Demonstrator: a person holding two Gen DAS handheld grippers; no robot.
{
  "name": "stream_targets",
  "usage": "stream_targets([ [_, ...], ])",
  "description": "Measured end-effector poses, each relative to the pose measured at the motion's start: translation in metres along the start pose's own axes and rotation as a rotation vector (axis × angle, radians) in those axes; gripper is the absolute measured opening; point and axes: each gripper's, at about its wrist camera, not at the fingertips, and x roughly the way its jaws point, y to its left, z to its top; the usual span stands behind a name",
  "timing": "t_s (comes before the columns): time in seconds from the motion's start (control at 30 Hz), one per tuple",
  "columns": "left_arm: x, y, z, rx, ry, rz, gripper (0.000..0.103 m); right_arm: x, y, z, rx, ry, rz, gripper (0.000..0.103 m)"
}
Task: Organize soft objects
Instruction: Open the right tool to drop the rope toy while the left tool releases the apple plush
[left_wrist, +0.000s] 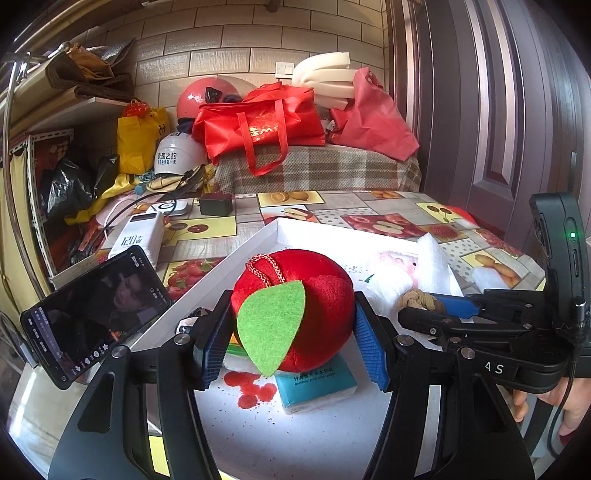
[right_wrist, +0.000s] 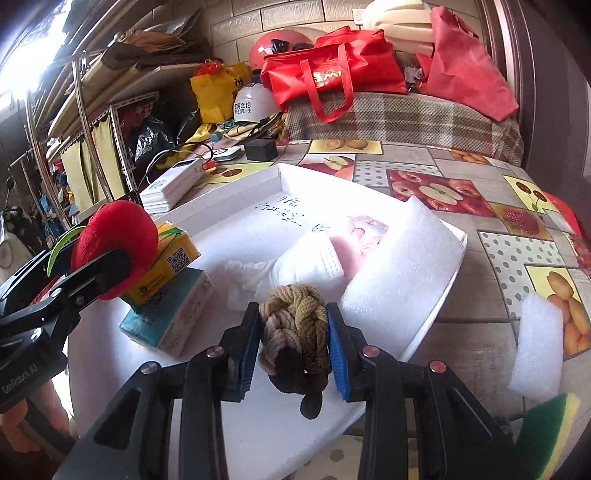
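Placing step, both tools loaded over white tray (right_wrist: 439, 299). Left gripper (left_wrist: 291, 328) clamped on plush apple (left_wrist: 295, 314), above tissue packs (right_wrist: 173, 314) at tray's near-left. Right gripper (right_wrist: 293, 350) clamped on knotted rope (right_wrist: 295, 332), near-centre. Next, probably: lower, release inside tray.

Tissue packs (right_wrist: 173, 306) crowd tray's (right_wrist: 258, 177) left, foam sheet (right_wrist: 399, 266) right, centre open

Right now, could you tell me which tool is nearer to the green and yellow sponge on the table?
Right. The right tool, gripping a knotted rope, is over the tray's near edge beside the sponge; the left tool holds the plush apple further left.
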Motion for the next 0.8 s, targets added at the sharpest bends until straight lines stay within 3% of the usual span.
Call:
stream_targets([
  [0.2, 0.022, -0.008, 0.010, 0.018, 0.013, 0.010, 0.062, -0.004, 0.019, 0.002, -0.101, -0.039, -0.020, 0.034],
  [0.57, 0.022, -0.010, 0.010, 0.016, -0.012, 0.038, 0.067, 0.002, 0.018, 0.004, -0.095, -0.018, -0.020, 0.038],
  [0.63, 0.018, -0.009, 0.008, 0.017, -0.028, 0.062, 0.069, 0.004, 0.020, 0.004, -0.104, -0.009, -0.029, 0.049],
  [0.67, 0.016, -0.008, 0.008, 0.014, -0.039, 0.073, 0.073, 0.004, 0.021, 0.004, -0.106, -0.007, -0.034, 0.062],
  [0.7, 0.013, -0.007, 0.007, 0.011, -0.050, 0.080, 0.081, 0.004, 0.021, 0.003, -0.108, -0.007, -0.037, 0.083],
  [0.73, 0.011, -0.006, 0.007, 0.007, -0.060, 0.082, 0.087, 0.003, 0.022, 0.003, -0.109, -0.013, -0.041, 0.088],
  [0.77, 0.010, -0.006, 0.007, 0.006, -0.065, 0.083, 0.103, 0.001, 0.022, 0.003, -0.112, -0.023, -0.046, 0.088],
  [0.8, 0.009, -0.005, 0.006, 0.006, -0.070, 0.086, 0.103, 0.000, 0.023, 0.002, -0.118, -0.032, -0.048, 0.088],
])
